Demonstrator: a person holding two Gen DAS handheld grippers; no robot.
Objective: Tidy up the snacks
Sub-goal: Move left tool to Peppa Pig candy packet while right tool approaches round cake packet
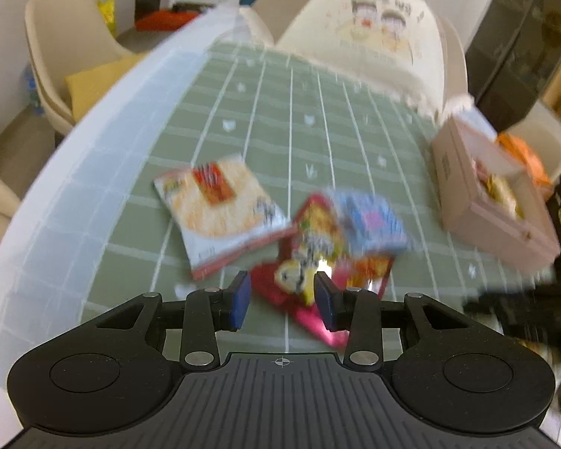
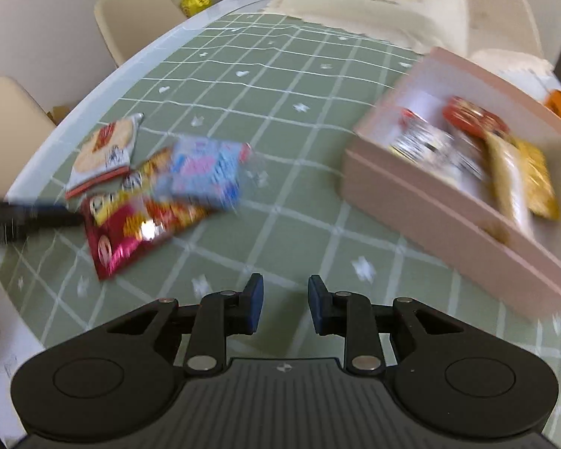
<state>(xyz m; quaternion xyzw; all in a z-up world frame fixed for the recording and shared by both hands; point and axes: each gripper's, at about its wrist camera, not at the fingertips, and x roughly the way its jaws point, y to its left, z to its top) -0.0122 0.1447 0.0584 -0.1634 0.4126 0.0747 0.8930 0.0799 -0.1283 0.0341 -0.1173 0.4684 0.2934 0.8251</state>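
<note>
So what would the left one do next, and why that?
Probably ease the left hand-held gripper forward and close on the shiny red snack packet. Its jaws stand open with that packet's near end right in front of them, nothing gripped. Three packets still lie loose on the green checked tablecloth, while the pink cardboard box already holds several snacks.

Your surface [image 2: 280, 119] wears a green checked cloth; on it lie a cluster of snack packets [image 2: 157, 191], a pink box [image 2: 430, 209] well apart, and a cream cloth [image 2: 374, 3].

Pink box [image 2: 430, 202] — green checked tablecloth [image 2: 280, 86]
</note>
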